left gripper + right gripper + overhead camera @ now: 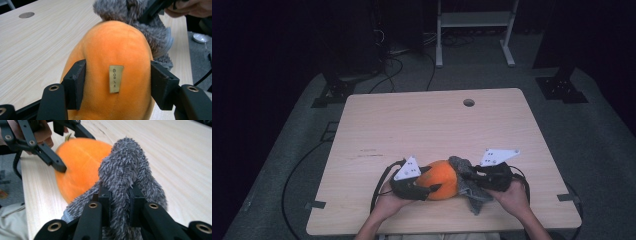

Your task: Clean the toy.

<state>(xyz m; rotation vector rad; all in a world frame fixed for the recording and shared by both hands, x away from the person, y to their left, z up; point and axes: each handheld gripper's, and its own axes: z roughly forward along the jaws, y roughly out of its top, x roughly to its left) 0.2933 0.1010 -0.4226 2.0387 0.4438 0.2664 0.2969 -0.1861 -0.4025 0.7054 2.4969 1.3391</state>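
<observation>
Trouble could come if the left gripper (pixel 116 82), squeezing the orange plush toy (pixel 443 179) near the table's (pixel 427 120) front edge, slips while the right gripper (pixel 120 195), clamped on the fuzzy grey sock (pixel 125 170), tugs.

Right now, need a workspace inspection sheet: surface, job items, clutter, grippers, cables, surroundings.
Surface: light wood table, round hole near far edge.
Job's things: orange plush ball with small tag; grey fuzzy cloth touching it.
Clutter: nothing seen.
Grippers: left gripper clamps the ball; right gripper shut on the cloth.
Cables: black cable trails from left gripper; more cables on floor.
Surroundings: grey floor, white frame, dark.
</observation>
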